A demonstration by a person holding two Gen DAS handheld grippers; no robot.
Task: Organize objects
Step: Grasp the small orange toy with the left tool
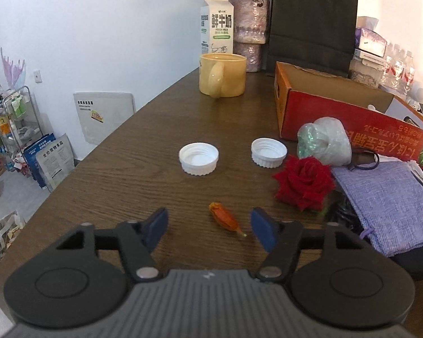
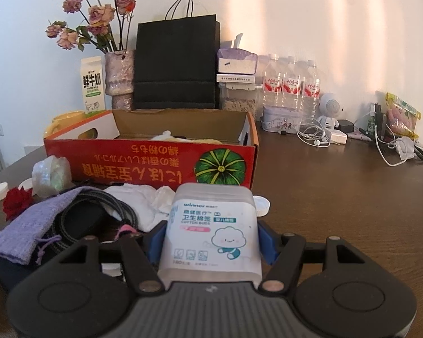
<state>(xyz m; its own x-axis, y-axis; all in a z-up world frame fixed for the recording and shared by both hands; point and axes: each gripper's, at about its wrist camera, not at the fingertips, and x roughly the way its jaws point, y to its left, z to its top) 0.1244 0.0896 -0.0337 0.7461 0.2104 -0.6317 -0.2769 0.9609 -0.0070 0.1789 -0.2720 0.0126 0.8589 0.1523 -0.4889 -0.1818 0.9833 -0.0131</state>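
Left wrist view looks down along the left tool (image 1: 208, 229), whose jaws stand partly apart with nothing pressed between the blue pads (image 1: 158, 226); a small orange dried bud (image 1: 225, 219) lies flat on the bench (image 1: 143, 152) in the gap, nearer the right pad but touching neither, its long axis slanting from upper left to lower right with the thin green tip toward the camera. Beyond it two white caps (image 1: 198, 158) sit open side up, apart from each other; a red rose (image 1: 304, 181) lies to the right, just beside a purple cloth pouch (image 1: 389, 200) that the picture's edge cuts off; a lump wrapped in clear film (image 1: 325, 143) rests against the red carton (image 1: 324, 112), and what is inside the wrap is hard to make out. A yellow mug (image 1: 222, 74) stands farther back with its handle toward the camera, a milk carton (image 1: 217, 24) behind it. Right wrist view shows the right tool (image 2: 210, 243) closed on a translucent cotton bud box (image 2: 211, 231), both pads against its sides, the box upright with its printed label facing the camera and its base hidden behind the tool body; the box covers part of the open red carton's front, and what the carton holds is mostly hidden by its wall; a black belt (image 2: 79, 225) coils partly under the pouch, beside crumpled white cloth (image 2: 143, 200).
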